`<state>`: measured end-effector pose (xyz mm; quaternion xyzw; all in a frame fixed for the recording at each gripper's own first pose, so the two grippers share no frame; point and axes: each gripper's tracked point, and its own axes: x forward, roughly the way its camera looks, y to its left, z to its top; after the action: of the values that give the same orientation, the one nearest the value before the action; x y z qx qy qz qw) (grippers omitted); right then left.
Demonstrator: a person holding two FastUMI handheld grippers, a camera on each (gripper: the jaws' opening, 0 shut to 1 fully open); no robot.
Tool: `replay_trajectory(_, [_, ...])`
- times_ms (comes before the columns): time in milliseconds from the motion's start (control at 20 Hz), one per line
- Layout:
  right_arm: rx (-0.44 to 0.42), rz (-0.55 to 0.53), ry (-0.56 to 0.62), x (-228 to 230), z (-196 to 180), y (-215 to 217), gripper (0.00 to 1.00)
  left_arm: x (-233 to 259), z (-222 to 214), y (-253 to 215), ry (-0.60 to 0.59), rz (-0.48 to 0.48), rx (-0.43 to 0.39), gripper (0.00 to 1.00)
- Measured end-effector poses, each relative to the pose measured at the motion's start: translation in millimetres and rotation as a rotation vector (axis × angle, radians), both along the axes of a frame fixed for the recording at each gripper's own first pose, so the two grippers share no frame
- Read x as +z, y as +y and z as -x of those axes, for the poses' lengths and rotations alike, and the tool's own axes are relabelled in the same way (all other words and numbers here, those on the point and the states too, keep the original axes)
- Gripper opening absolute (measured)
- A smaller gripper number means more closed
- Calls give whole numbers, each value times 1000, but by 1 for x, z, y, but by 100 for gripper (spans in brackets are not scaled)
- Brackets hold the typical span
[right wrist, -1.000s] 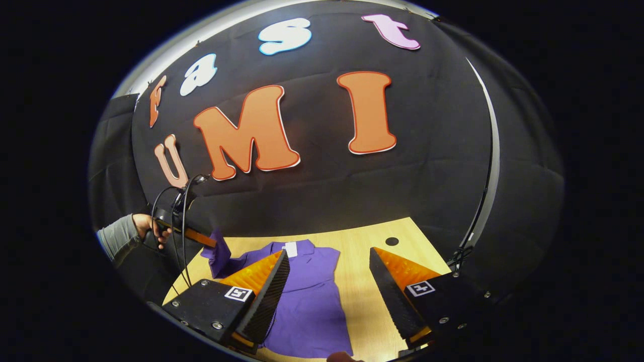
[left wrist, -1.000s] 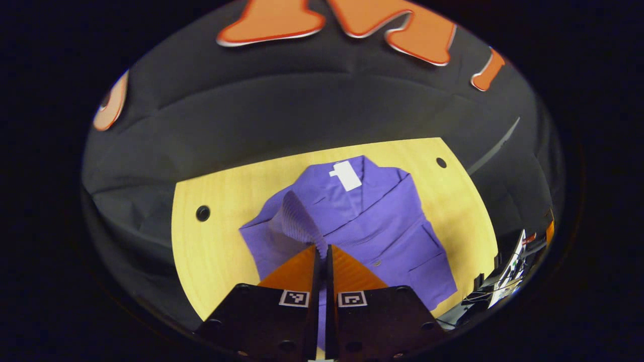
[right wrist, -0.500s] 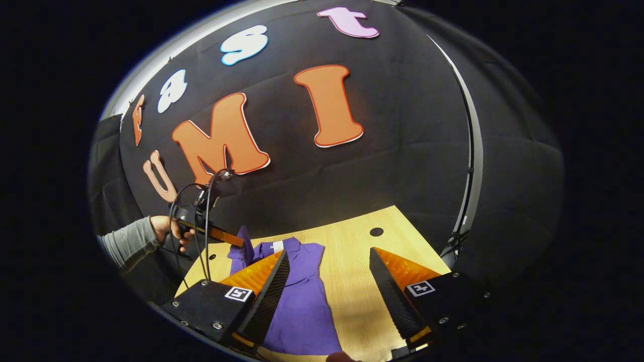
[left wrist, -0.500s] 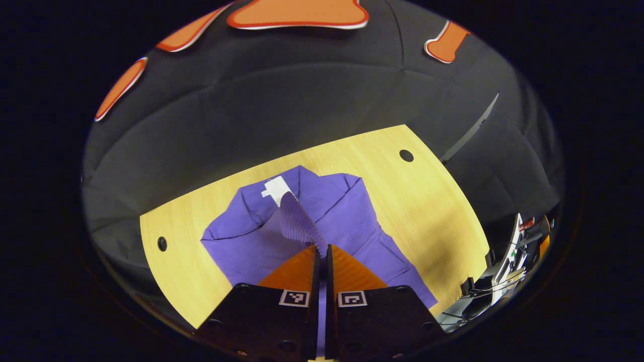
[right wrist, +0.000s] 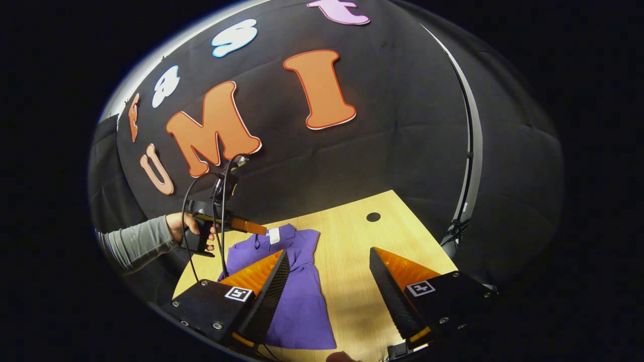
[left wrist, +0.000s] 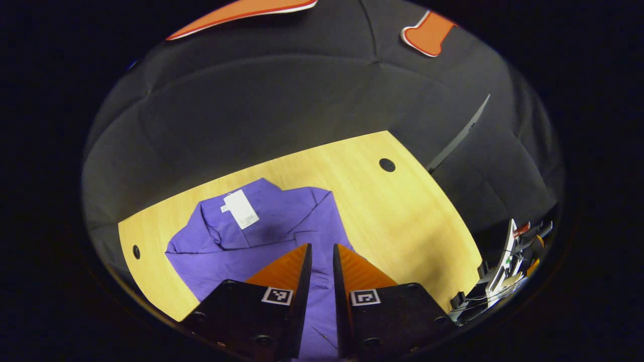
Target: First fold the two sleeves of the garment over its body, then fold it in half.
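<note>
The left gripper (left wrist: 322, 250) hangs above a purple garment (left wrist: 261, 236) with its jaws a narrow slit apart and nothing between them; purple cloth shows through the gap from below. In the right gripper view the same tool (right wrist: 263, 232) is seen farther off, gripped by a hand (right wrist: 188, 229) in a grey sleeve (right wrist: 133, 245), its fingers reaching out over the collar end of the garment (right wrist: 297, 296), with a black cable (right wrist: 188, 201) looping up from its body.

The right gripper (right wrist: 329, 261) is held well above the near edge of the table (right wrist: 352, 261), its jaws spread wide and empty, the lower part of the garment visible between and behind its left finger.

The garment lies flat on the pale wooden table (left wrist: 402, 216), toward the left side in the left gripper view, collar away from the camera and a white tag (left wrist: 241, 209) showing at the neck. Its left side appears to be folded in over the body, leaving a narrow, roughly rectangular shape. A round dark hole (left wrist: 387, 164) sits in the tabletop toward the far right corner, and a smaller one (left wrist: 136, 251) near the left edge. Cables and equipment (left wrist: 508, 261) crowd the right margin beyond the table.
</note>
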<state>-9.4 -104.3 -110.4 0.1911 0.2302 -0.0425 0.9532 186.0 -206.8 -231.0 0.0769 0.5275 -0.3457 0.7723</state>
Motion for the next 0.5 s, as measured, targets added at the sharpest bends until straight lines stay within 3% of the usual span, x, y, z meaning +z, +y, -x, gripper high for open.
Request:
replay_trajectory(150, [26,3,22,-8,-2,9,95,17,5,14,-55,23,-9,41])
replay_trajectory(200, [36,6,35,-12,-2,14,95,22,6,21,-80,28,-5,55])
replay_trajectory(350, [74,22,74,-30,-3,31,95,39,15,56,-138,33,38,76])
replay_trajectory(500, [121,37,126,-49,0,52,95,44,32,112,-205,-16,99,87])
